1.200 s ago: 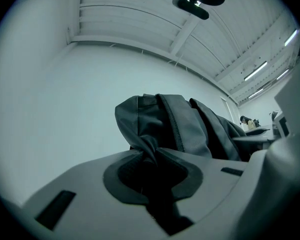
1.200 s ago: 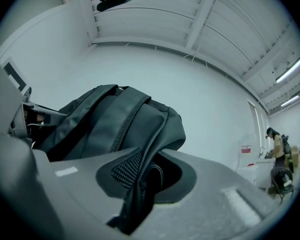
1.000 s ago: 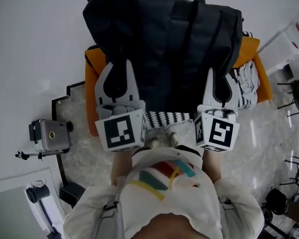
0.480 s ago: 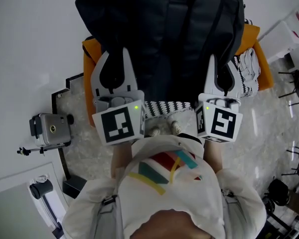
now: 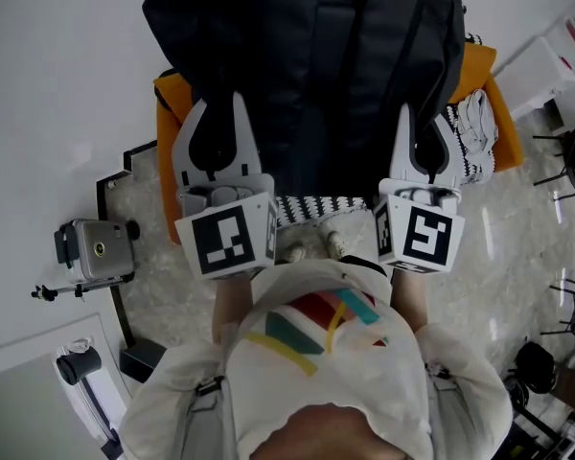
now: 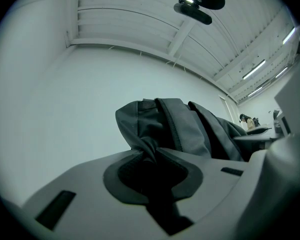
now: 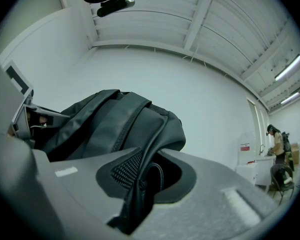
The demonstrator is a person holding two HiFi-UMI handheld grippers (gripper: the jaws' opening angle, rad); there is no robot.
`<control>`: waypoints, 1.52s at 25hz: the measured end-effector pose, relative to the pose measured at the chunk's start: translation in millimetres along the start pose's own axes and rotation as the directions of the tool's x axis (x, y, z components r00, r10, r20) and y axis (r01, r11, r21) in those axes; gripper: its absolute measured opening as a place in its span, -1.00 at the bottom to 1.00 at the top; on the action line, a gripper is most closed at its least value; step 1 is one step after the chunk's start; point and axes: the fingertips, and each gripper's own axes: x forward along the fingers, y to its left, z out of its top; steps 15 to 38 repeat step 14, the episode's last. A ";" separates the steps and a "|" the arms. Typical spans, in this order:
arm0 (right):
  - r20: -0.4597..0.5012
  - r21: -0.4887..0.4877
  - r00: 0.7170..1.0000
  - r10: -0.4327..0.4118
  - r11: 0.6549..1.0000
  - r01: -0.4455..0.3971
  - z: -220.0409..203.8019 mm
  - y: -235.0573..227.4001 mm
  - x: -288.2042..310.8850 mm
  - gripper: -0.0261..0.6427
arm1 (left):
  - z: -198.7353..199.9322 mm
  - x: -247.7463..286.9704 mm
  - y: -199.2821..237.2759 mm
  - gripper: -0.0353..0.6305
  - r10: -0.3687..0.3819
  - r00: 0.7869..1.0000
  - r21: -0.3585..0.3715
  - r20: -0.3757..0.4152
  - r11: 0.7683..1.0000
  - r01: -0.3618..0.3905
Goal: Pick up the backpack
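The black backpack [image 5: 316, 75] is in front of the person, over what looks like an orange padded seat [image 5: 165, 151]. Its top and carry handles are cut off by the upper edge of the head view. Its bulk hides most of the seat, so I cannot tell whether its underside rests on the seat or hangs clear. The left gripper [image 5: 219, 113] is clamped on a bunched fold of fabric at the backpack's near left corner. In the left gripper view the fold fills the dark hollow between the jaws of the left gripper [image 6: 150, 156], and the backpack [image 6: 180, 129] rises behind against a white wall. The right gripper [image 5: 422, 123] is clenched on the near right corner. In the right gripper view a piped edge or strap runs down through the jaws of the right gripper [image 7: 145, 176] beside a mesh patch, though which part of the backpack [image 7: 115, 124] that is remains hard to make out. A black-and-white striped cloth [image 5: 326, 230] shows below the backpack, partly covered. A small camera on a tripod [image 5: 96, 252] stands on the floor to the left.
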 end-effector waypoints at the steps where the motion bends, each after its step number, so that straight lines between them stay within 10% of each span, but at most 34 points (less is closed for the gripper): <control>1: 0.000 -0.003 1.000 0.005 1.000 -0.005 0.1 0.6 -0.5 -0.73 | -0.7 -0.8 -0.4 -0.70 -0.001 1.000 -0.001 0.000 1.000 0.001; 38: -0.004 -0.010 1.000 0.007 1.000 -0.007 -2.1 -4.3 2.9 -0.73 | -0.4 1.8 -5.3 -0.70 -0.003 1.000 0.011 0.009 1.000 0.003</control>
